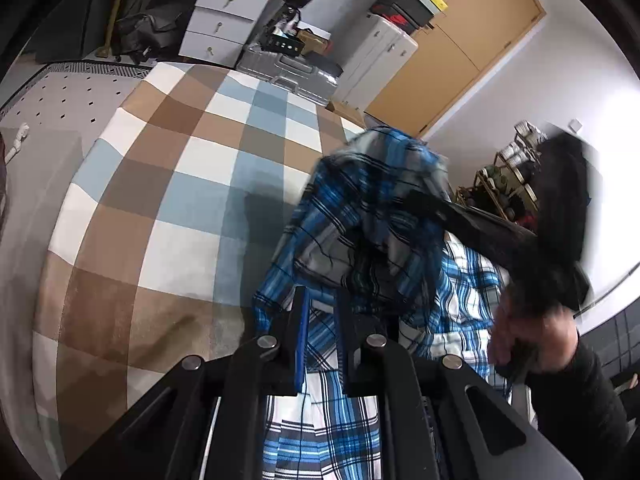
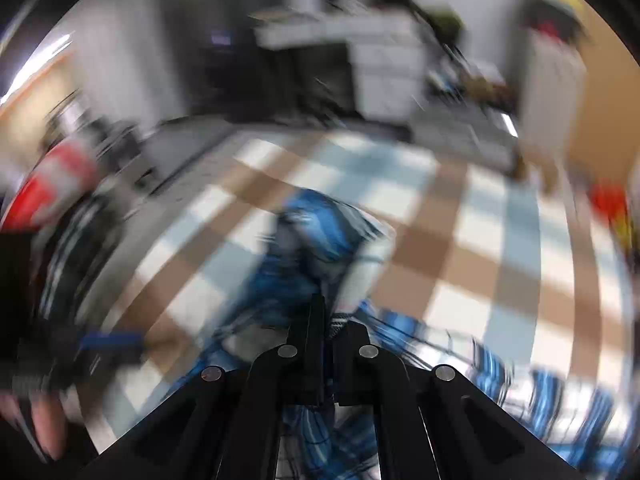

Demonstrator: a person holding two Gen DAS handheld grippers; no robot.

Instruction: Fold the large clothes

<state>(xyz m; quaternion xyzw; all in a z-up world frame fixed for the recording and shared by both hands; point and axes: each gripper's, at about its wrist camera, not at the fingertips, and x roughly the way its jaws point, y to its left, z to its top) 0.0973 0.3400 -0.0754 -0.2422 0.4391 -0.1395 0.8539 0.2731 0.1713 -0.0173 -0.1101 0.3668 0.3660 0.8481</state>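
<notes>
the left gripper (image 1: 320,308) is clamped on a fold of the blue plaid shirt (image 1: 360,216), which hangs bunched above the checked rug (image 1: 180,168), part of it trailing down under the gripper. in the left wrist view the right gripper (image 1: 424,200) reaches in from the right, its tip against the upper folds of the shirt, with the person's hand (image 1: 528,340) behind it. in the right wrist view, heavily blurred, the right gripper (image 2: 330,320) is clenched, with shirt cloth at its tips; whether it grips the cloth cannot be told.
</notes>
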